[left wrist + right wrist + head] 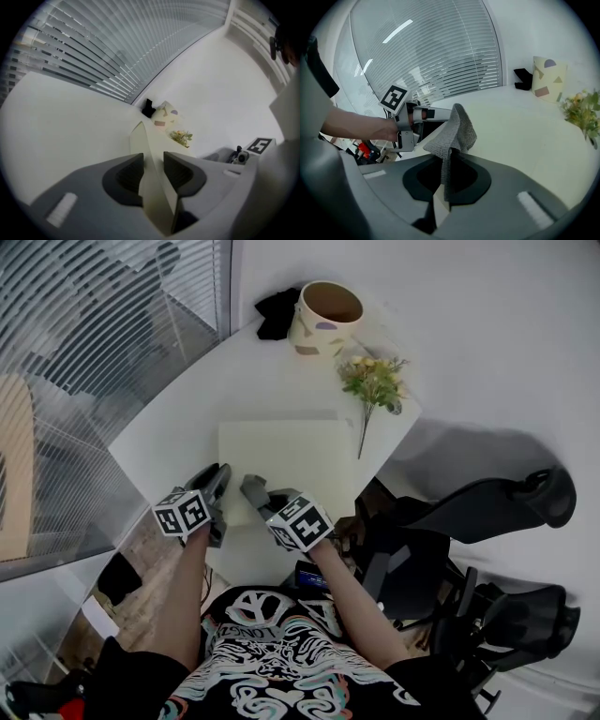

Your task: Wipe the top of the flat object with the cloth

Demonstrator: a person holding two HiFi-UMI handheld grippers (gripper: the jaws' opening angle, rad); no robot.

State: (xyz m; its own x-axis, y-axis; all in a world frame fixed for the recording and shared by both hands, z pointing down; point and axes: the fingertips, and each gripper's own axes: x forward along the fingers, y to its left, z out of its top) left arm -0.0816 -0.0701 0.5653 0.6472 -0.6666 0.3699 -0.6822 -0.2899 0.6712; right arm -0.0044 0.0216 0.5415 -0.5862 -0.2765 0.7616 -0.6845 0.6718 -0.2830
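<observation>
The flat object point(281, 451), a cream board, is laid on the white bench point(178, 418), close to the near edge. Its near left corner is gripped by the left claw point(152, 164), whose jaws are closed on the board's two faces. A grey knitted cloth point(457, 129) is pinched between the closed jaws of the right claw point(447, 176) and is held at the board's near edge, just right of the left claw. Whether the cloth touches the board cannot be told. At the far end of the bench a patterned pot point(326, 315) is stood, with a black item point(275, 311) at its left. A sprig of flowers point(373, 381) is laid by the board's far right corner.
</observation>
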